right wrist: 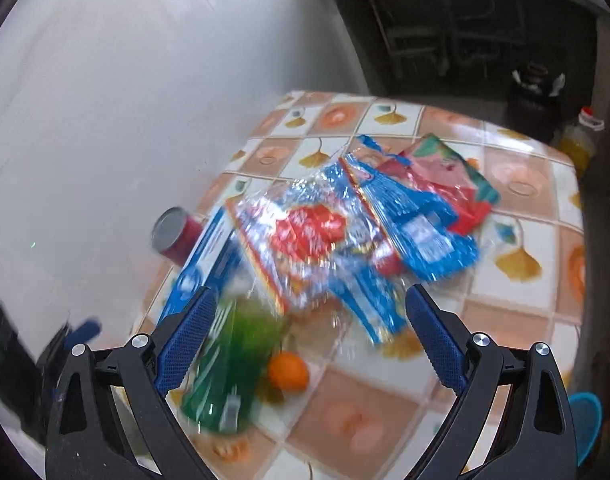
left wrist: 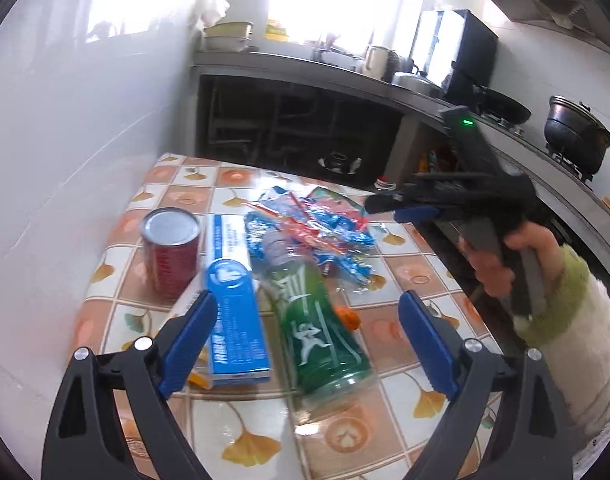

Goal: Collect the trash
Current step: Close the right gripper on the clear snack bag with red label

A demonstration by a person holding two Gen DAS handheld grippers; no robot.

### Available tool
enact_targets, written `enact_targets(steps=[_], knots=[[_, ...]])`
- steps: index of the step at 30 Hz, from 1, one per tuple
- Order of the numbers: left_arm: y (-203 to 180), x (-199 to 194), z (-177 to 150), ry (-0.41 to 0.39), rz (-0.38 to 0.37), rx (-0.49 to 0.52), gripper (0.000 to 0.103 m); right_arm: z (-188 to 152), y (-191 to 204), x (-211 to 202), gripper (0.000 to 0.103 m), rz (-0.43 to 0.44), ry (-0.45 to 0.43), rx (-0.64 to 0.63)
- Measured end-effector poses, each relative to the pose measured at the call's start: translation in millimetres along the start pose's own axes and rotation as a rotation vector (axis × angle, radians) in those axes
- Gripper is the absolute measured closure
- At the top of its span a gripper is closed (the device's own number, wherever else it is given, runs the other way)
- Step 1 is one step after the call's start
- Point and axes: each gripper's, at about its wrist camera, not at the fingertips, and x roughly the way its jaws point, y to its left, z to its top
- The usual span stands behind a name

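Wrappers point(right wrist: 345, 232) at twelve o'clock seem light and crinkly; an edge is best pinched. Left gripper point(left wrist: 309, 344) and right gripper point(right wrist: 309, 340) are spread wide, empty.

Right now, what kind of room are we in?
Most likely a home kitchen: a black pot sits on a stove, a kettle stands on the long counter, and trash lies on a tiled table.

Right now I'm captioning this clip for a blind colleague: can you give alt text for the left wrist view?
The open left gripper hovers over a tiled table holding a lying green bottle, a blue box, a red can and crumpled wrappers. At right, a hand holds the right gripper.
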Motion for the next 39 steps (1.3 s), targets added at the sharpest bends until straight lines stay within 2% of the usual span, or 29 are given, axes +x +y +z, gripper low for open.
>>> enact_targets(steps=[3,7,12,19,25,28,32,39], knots=[[7,-1,-1,-0.001,0.009,-0.013,0.012,3,23,0,0.012,0.03,-0.012,-0.061],[16,2,-3,0.012,0.015,-0.021,0.012,6,56,16,0.012,-0.04,-0.012,-0.176],[20,2,-6,0.015,0.015,-0.017,0.012,13,73,46,0.028,-0.089,0.033,-0.217],[33,0,-7,0.017,0.032,-0.04,0.012,12,92,78,0.05,-0.252,0.056,-0.335],[39,-2,-6,0.017,0.038,-0.054,0.012,9,89,84,0.081,-0.266,0.066,-0.318],[40,-2,-7,0.015,0.038,-0.054,0.012,7,86,78,0.089,-0.263,0.053,-0.302],[39,-3,-6,0.014,0.031,-0.056,0.012,6,81,64,0.096,-0.263,0.013,-0.279],[31,-5,-5,0.011,0.026,-0.04,0.012,-1,69,22,0.1,-0.235,-0.076,-0.222]])
